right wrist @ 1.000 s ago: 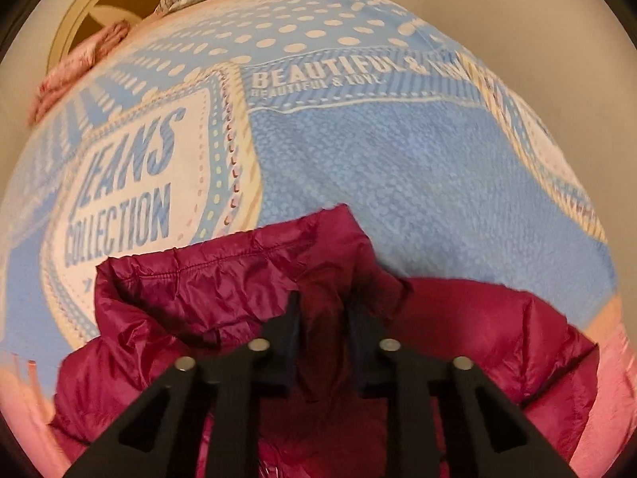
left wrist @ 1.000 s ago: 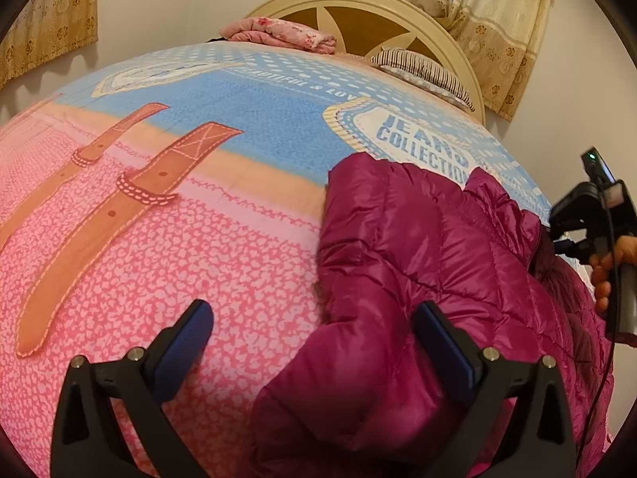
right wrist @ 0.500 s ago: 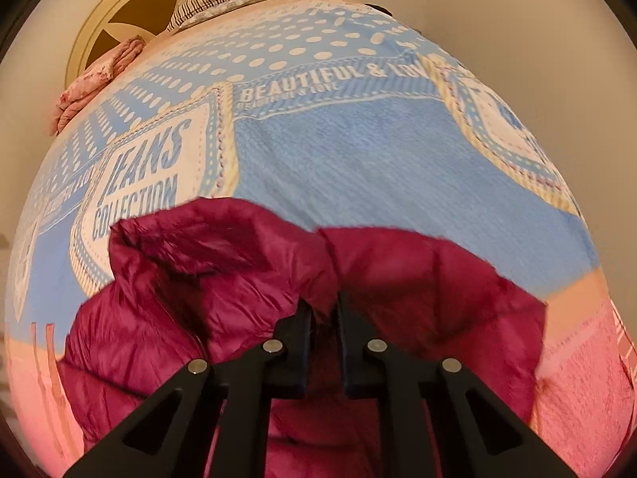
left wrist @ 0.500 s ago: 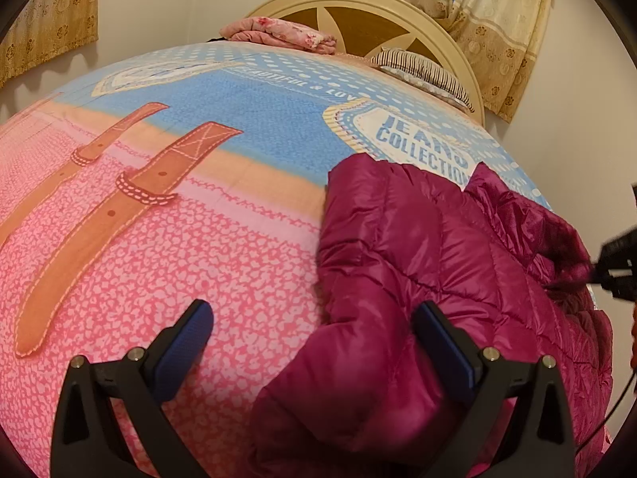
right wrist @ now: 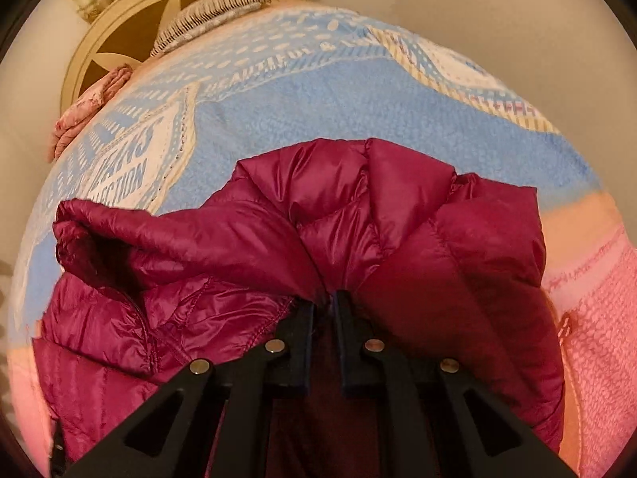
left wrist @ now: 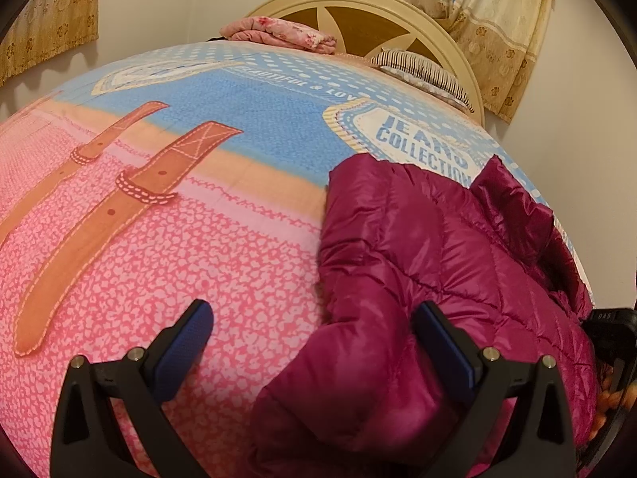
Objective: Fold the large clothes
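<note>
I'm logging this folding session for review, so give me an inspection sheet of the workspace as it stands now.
Surface: bed with pink and blue printed cover.
Job's things: magenta puffer jacket, bunched, partly folded on the cover.
Clutter: folded pink cloth and striped pillow by the headboard.
Grippers: left tongs open, the jacket's edge between the fingers, pads not pressing; right tongs shut on a pinch of jacket fabric.
Cables: nothing seen.
Surroundings: cream headboard, patterned curtains, plain walls.
</note>
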`<state>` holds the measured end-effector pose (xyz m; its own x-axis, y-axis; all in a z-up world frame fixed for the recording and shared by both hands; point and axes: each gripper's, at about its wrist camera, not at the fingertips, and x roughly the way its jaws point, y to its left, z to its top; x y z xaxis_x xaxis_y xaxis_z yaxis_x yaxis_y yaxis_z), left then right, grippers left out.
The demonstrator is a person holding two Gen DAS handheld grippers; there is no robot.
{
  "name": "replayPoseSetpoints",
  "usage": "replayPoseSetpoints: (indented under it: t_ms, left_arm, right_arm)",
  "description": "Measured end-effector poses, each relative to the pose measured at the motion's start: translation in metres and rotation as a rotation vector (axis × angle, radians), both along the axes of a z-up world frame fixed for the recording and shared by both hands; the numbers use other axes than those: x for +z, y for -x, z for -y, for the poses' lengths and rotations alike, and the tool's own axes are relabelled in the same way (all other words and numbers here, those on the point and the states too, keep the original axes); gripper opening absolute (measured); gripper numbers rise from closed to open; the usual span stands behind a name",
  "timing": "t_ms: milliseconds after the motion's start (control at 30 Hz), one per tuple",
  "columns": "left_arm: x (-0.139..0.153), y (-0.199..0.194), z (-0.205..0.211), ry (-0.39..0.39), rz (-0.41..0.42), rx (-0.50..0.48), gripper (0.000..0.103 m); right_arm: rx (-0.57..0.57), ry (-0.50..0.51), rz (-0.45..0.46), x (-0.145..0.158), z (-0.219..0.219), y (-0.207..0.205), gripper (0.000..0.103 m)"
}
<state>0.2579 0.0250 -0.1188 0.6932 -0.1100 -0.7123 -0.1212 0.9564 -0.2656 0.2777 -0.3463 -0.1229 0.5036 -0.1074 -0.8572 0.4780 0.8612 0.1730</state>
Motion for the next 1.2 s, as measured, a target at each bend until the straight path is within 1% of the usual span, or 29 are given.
replayPoseSetpoints:
  t_ms: [100,167,200,267,300,333,367,433,467,533,567,633,700,733,767,833,900,933,967,1000,1033,1067,1133,1167,1200]
  left_arm:
    - [0.001,0.001,0.001,0.005,0.002,-0.002,0.103]
    - [0.004,0.003,0.001,0.014,0.012,-0.031,0.103]
    - [0.012,0.006,0.004,0.0,0.028,-0.064,0.103]
    - [0.032,0.014,0.012,-0.064,0.086,-0.095,0.103]
    - [0.05,0.017,0.021,-0.104,0.138,-0.123,0.103]
    - [0.063,0.016,0.028,-0.115,0.165,-0.154,0.103]
    - [0.076,0.011,0.036,-0.112,0.17,-0.191,0.103]
    - [0.094,-0.007,0.053,-0.07,0.151,-0.242,0.103]
    - [0.1,-0.021,0.062,-0.043,0.123,-0.263,0.103]
    - [0.103,-0.045,0.08,0.006,0.07,-0.298,0.103]
    - [0.102,-0.063,0.095,0.038,0.033,-0.322,0.103]
    - [0.096,-0.083,0.115,0.038,-0.003,-0.348,0.103]
    - [0.083,-0.103,0.143,0.009,-0.059,-0.373,0.103]
    - [0.08,-0.105,0.15,0.006,-0.068,-0.376,0.102]
    - [0.07,-0.111,0.16,0.004,-0.09,-0.38,0.101]
    - [0.06,-0.117,0.168,0.006,-0.127,-0.387,0.096]
    - [0.053,-0.12,0.174,0.002,-0.151,-0.381,0.096]
    - [0.053,-0.125,0.177,-0.014,-0.16,-0.367,0.094]
    - [0.051,-0.127,0.177,-0.038,-0.161,-0.348,0.091]
    - [0.049,-0.131,0.177,-0.058,-0.164,-0.331,0.085]
    - [0.046,-0.135,0.174,-0.076,-0.184,-0.309,0.077]
    - [0.041,-0.142,0.172,-0.072,-0.205,-0.297,0.07]
    - [0.032,-0.148,0.153,0.009,-0.265,-0.273,0.042]
    - [0.031,-0.148,0.145,0.028,-0.279,-0.265,0.036]
    - [0.03,-0.145,0.139,0.036,-0.282,-0.266,0.024]
  right_arm:
    - [0.019,0.093,0.048,-0.003,-0.011,0.007,0.007]
    - [0.04,0.193,0.073,-0.007,-0.025,0.011,0.007]
    - [0.04,0.222,0.082,-0.008,-0.03,0.013,0.007]
    - [0.037,0.219,0.095,-0.007,-0.028,0.013,0.007]
    - [0.034,0.2,0.107,-0.007,-0.025,0.015,0.007]
    - [0.032,0.185,0.118,-0.007,-0.022,0.016,0.007]
    - [0.03,0.169,0.13,-0.007,-0.019,0.018,0.007]
    - [0.029,0.16,0.139,-0.007,-0.018,0.018,0.007]
    - [0.029,0.16,0.141,-0.007,-0.018,0.018,0.007]
    - [0.029,0.157,0.146,-0.007,-0.018,0.018,0.007]
    - [0.028,0.153,0.149,-0.007,-0.018,0.019,0.007]
    - [0.028,0.146,0.156,-0.008,-0.017,0.021,0.007]
    - [0.027,0.137,0.162,-0.008,-0.017,0.022,0.007]
    - [0.028,0.134,0.164,-0.008,-0.016,0.022,0.008]
    - [0.028,0.129,0.166,-0.009,-0.016,0.022,0.008]
    - [0.028,0.127,0.168,-0.009,-0.016,0.022,0.008]
    - [0.029,0.123,0.171,-0.009,-0.015,0.023,0.008]
    - [0.029,0.122,0.172,-0.009,-0.015,0.022,0.008]
    - [0.03,0.121,0.172,-0.009,-0.014,0.022,0.008]
    - [0.03,0.12,0.173,-0.009,-0.014,0.022,0.008]
    - [0.03,0.12,0.173,-0.009,-0.014,0.022,0.008]
    - [0.03,0.118,0.174,-0.009,-0.014,0.023,0.008]
    - [0.03,0.116,0.175,-0.009,-0.014,0.024,0.008]
    - [0.03,0.117,0.175,-0.009,-0.014,0.024,0.008]
    - [0.031,0.117,0.175,-0.009,-0.014,0.023,0.008]
